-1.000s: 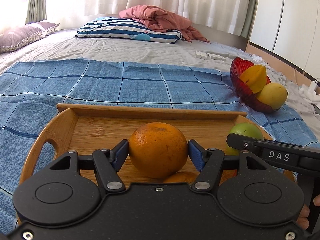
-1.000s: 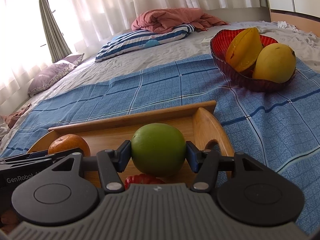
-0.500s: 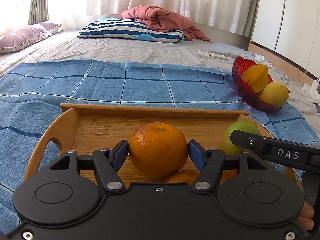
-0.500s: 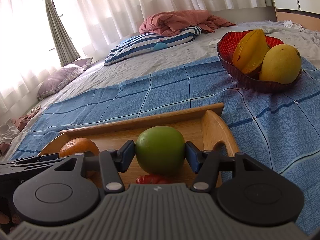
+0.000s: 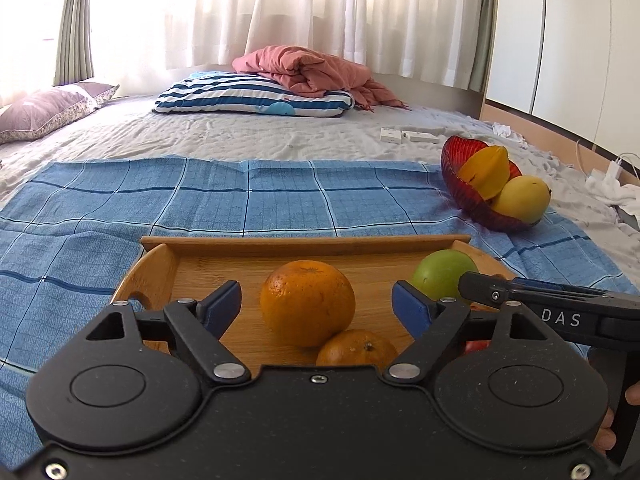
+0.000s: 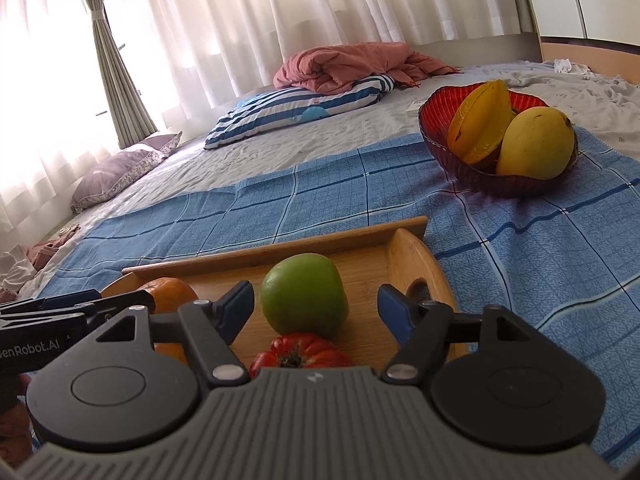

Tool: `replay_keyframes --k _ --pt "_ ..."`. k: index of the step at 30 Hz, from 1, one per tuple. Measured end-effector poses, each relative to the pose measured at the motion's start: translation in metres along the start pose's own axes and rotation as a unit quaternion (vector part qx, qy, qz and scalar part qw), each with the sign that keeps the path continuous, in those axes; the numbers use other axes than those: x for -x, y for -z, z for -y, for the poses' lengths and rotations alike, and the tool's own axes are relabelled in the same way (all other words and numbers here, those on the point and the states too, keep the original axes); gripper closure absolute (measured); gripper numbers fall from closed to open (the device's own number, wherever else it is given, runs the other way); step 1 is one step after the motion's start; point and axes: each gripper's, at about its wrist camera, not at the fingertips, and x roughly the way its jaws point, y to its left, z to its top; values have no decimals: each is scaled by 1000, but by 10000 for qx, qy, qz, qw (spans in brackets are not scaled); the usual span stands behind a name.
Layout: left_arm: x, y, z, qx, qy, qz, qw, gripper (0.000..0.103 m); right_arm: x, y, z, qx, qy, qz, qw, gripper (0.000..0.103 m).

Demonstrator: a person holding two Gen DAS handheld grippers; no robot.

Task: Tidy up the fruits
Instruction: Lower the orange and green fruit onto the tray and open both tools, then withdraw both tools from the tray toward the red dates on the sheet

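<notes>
Two hand-held grippers hover over a wooden tray (image 5: 304,242) on a bed's blue checked cloth (image 5: 280,196), sorting fruit. The left gripper (image 5: 316,304) has its jaws spread wide, clear of the large orange (image 5: 307,304) resting on the tray, with a smaller orange (image 5: 356,348) touching it on the near side. The right gripper (image 6: 316,306) is likewise wide apart around a green apple (image 6: 304,294) sitting on the tray beside a tomato (image 6: 300,354). Beyond the tray's right end, a red bowl (image 6: 436,116) holds a starfruit (image 6: 480,120) and mango (image 6: 536,142), seemingly kept separate from the round fruit.
</notes>
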Motion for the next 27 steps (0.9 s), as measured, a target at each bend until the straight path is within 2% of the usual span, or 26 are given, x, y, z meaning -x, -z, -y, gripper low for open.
replay_keyframes --k 4,8,12,20,27 --pt "22 12 1 -91 -30 155 9998 16 19 10 -6 228 138 133 9996 13" --pt "51 27 2 -173 -37 378 9991 10 40 22 -17 452 262 250 9983 12" --pt "74 40 3 -186 67 447 9988 9 62 37 -27 622 303 472 9965 9" --pt "116 75 5 -157 65 631 9979 6 99 73 -24 347 416 745 9957 9" --pt "137 112 0 -142 -62 600 9981 6 124 94 -12 -103 77 841 9964 2"
